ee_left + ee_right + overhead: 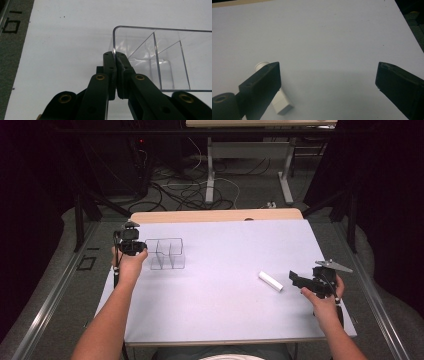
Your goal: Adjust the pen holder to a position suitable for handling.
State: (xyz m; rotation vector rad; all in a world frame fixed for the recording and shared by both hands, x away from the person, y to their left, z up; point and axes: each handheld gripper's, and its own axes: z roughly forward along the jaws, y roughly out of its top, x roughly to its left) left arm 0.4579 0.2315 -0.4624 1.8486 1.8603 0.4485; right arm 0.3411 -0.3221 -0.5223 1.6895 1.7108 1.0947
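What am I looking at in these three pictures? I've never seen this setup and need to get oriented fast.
A person sits at a table covered with a white sheet and holds a hand-operated claw in each hand. The high view looks down from above the person's side. The other two pictures come from cameras riding on each claw, looking along its two black jaws.

The left claw is shut on the near wall of a clear plastic organizer, an open-topped box split by dividers; it appears in the high view at the left.

The right claw is open and holds nothing. A small white tube lies flat on the sheet by one jaw, partly hidden behind it; in the high view it lies just left of that claw.
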